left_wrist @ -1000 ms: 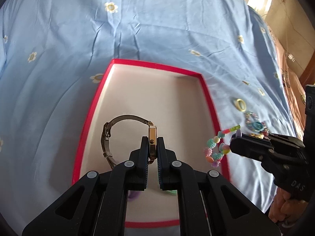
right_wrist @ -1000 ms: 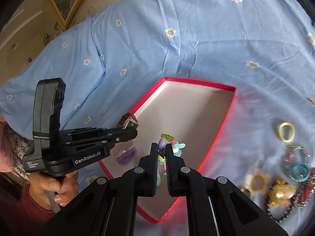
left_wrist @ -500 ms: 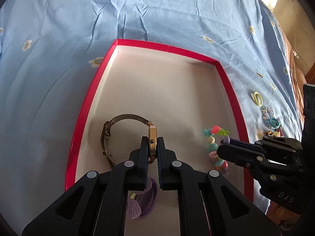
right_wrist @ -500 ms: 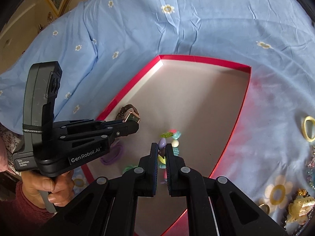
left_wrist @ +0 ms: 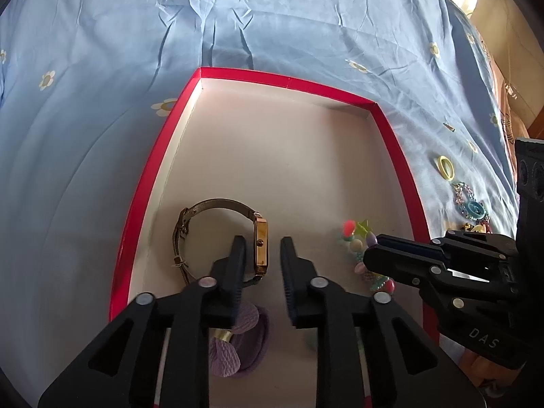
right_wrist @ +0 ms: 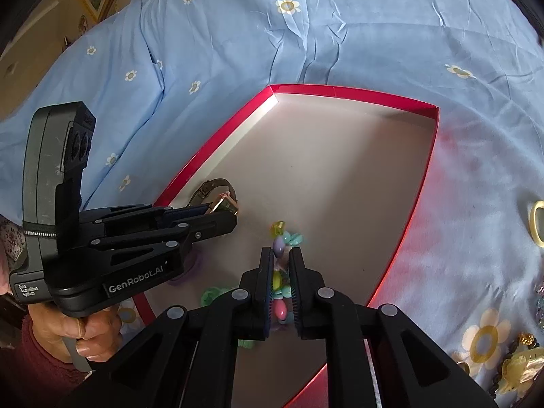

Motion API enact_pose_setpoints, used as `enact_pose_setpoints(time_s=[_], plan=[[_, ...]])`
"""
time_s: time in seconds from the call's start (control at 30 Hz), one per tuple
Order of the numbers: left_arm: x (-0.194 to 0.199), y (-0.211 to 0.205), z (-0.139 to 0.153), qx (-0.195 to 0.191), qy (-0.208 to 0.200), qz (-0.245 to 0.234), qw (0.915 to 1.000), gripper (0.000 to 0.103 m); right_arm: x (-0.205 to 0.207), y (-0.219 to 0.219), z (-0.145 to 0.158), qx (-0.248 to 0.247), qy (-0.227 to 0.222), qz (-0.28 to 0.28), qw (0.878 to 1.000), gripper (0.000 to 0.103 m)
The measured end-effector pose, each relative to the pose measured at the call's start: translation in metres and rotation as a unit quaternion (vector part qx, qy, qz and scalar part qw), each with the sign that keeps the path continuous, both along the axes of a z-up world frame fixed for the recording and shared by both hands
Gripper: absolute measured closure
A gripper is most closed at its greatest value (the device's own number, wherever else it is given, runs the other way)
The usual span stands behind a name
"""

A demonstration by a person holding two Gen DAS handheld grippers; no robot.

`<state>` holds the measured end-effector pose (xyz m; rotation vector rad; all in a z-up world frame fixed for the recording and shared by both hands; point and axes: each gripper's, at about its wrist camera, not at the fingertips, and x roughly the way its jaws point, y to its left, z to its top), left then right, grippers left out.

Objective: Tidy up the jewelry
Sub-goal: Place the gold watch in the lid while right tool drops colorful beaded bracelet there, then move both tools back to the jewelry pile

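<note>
Red-rimmed box sits on blue daisy bedsheet. Left gripper jaws opening around watch, pads clear. Right gripper jaws opening, bead bracelet between.

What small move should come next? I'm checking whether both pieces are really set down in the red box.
Probably finish opening both and lift them straight out. The left hand-held gripper is opening, its pads clear of the watch in the red box. The right hand-held gripper is opening too, the beaded bracelet between its fingers, on the box floor.
</note>
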<state>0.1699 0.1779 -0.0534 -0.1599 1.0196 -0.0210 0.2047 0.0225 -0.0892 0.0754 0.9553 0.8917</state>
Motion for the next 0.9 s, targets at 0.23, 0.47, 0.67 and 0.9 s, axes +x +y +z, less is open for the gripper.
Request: enact_pose_setpoints(time_s=[0.23,0.47,0.67,0.9], plan=[[-0.009,0.002,0.008,-0.001,-0.006,0.012,0.9999,0.074,-0.003,-0.003,-0.002,0.008,0.006,-0.003,1.0,0.085],[-0.022,0.001,0.02,-0.008,-0.017,0.023,0.9996,0.074,-0.012,-0.012,0.008,0.02,-0.003,-0.009,1.0,0.083],[-0.034,-0.009,0.032,-0.021,-0.031,0.022,0.999,0.071,-0.023,-0.043,0.023,0.034,-0.015,-0.03,0.999,0.069],[-0.044,-0.036,0.039,-0.03,-0.035,0.0,0.9989,0.069,-0.033,-0.095,0.03,0.032,-0.022,-0.073,0.997,0.066]])
